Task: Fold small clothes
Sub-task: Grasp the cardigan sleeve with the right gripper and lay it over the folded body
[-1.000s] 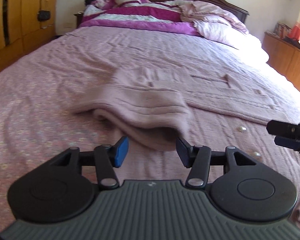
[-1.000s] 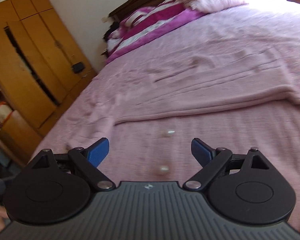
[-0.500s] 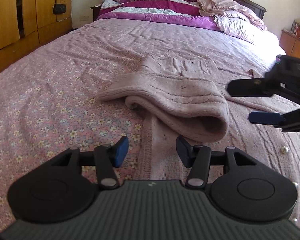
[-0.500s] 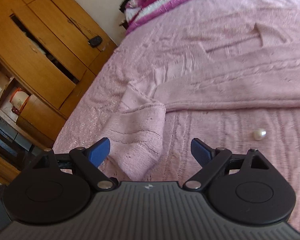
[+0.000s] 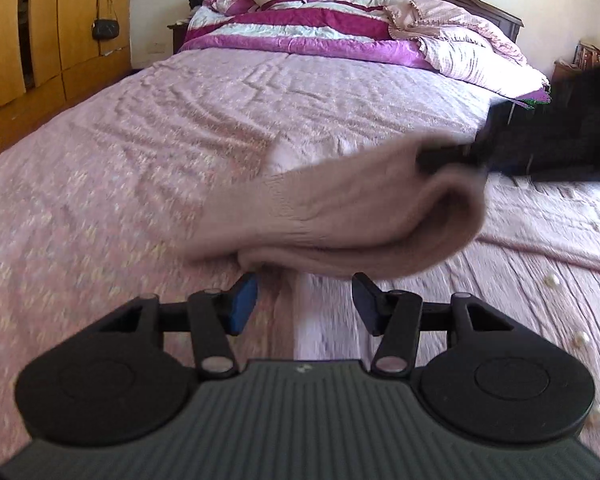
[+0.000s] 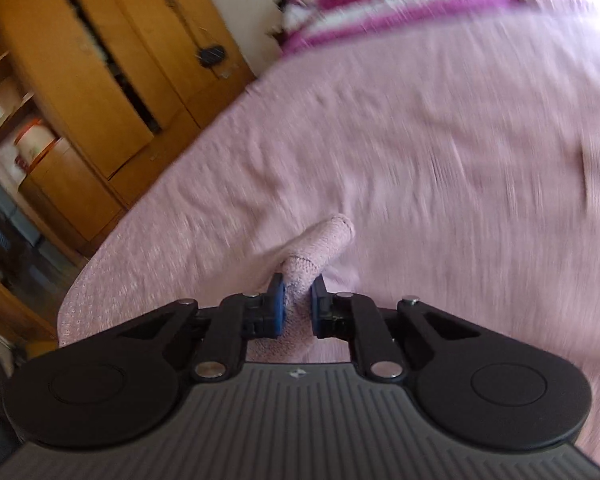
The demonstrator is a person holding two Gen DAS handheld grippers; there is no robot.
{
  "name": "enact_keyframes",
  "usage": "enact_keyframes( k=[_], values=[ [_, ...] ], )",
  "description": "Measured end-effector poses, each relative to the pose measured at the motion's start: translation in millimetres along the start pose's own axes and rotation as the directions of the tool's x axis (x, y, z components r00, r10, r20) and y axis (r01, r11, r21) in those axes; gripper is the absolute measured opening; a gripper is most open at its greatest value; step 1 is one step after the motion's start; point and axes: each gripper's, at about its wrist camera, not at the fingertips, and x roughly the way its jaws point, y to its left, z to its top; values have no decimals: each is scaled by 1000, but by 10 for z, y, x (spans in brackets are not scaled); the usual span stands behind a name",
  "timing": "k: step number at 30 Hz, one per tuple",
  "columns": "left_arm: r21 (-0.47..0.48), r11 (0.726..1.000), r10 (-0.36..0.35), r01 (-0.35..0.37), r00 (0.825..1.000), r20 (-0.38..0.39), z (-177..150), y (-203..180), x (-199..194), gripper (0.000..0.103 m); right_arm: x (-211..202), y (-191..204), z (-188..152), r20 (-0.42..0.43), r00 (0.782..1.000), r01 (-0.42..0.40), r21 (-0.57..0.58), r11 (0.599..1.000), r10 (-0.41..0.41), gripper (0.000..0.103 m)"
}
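A pale pink knitted cardigan (image 5: 548, 220) lies spread on the bed, its pearl buttons (image 5: 552, 280) facing up. Its folded sleeve (image 5: 340, 216) is raised off the bedspread just beyond my left gripper (image 5: 304, 304), which stands open with nothing between its blue pads. My right gripper (image 6: 298, 304) is closing, and its pads press on a bunched end of the sleeve (image 6: 320, 244). In the left wrist view the right gripper (image 5: 452, 156) is a dark blur that pinches the sleeve's far right end.
The bed carries a pink flowered bedspread (image 5: 160, 152). A purple and white striped quilt (image 5: 300, 28) and pink pillows (image 5: 460, 40) are heaped at the dark headboard. A wooden wardrobe (image 6: 112, 60) with a small black bag (image 5: 105, 29) stands to the left.
My right gripper swung left over the cardigan to the folded sleeve, went from wide open to closed on it, and raised it. My left gripper drew a little nearer to the sleeve.
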Motion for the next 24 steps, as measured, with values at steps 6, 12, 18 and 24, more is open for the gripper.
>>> enact_keyframes(
  k=[6,12,18,24],
  values=[
    [6,995,101,-101,994,-52,64,1,257,54,-390,194,421,151,988,33,-168,985,-8,13],
    [-13,994,103,-104,993,-52,46,16,270,57,-569,-151,396,195,974,154,-194,969,-115,13],
    [8,993,118,-118,992,-47,22,-30,272,58,-265,-668,-60,95,953,301,-212,930,-287,14],
    [48,991,124,-122,991,-53,9,-77,247,59,-94,-968,-309,48,952,306,-148,940,-303,35]
  ],
)
